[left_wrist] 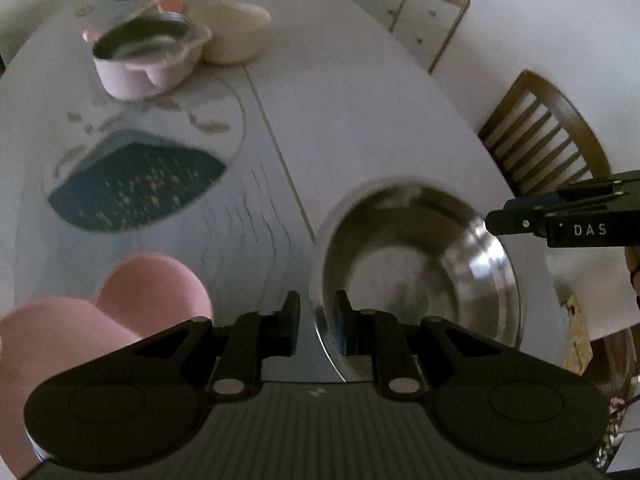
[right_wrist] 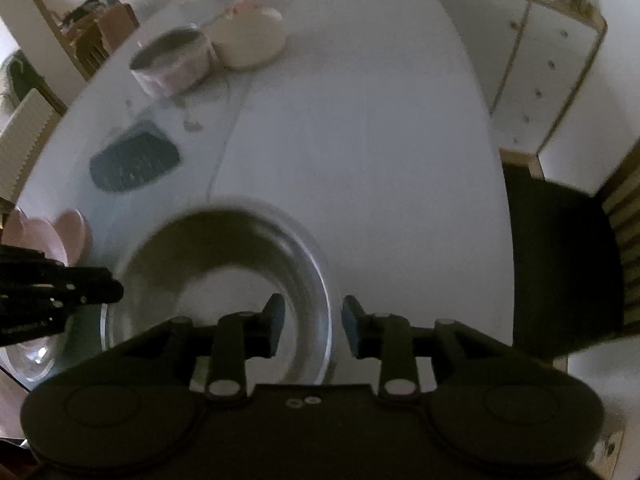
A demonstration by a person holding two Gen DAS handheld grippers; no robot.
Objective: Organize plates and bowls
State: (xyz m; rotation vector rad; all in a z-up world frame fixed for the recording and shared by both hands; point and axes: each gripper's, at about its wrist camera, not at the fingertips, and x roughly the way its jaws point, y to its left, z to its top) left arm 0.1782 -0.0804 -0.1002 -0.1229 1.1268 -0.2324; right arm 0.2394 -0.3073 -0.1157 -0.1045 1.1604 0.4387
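Note:
A shiny steel plate (left_wrist: 420,268) lies on the white table, also in the right wrist view (right_wrist: 224,264). My left gripper (left_wrist: 316,324) is open with its jaws on either side of the plate's left rim. My right gripper (right_wrist: 313,326) is open with its jaws on either side of the plate's right rim; it also shows in the left wrist view (left_wrist: 496,222). A pink heart-shaped dish (left_wrist: 100,312) sits at the near left. Far back stand a pink bowl with a steel liner (left_wrist: 148,56) and a cream bowl (left_wrist: 236,32), touching.
A dark blue patterned mat patch (left_wrist: 136,184) lies mid-left on the table (left_wrist: 360,100). A wooden chair (left_wrist: 548,136) stands at the right edge, with a white cabinet (right_wrist: 532,64) behind. Another steel dish (right_wrist: 28,356) lies near the front left.

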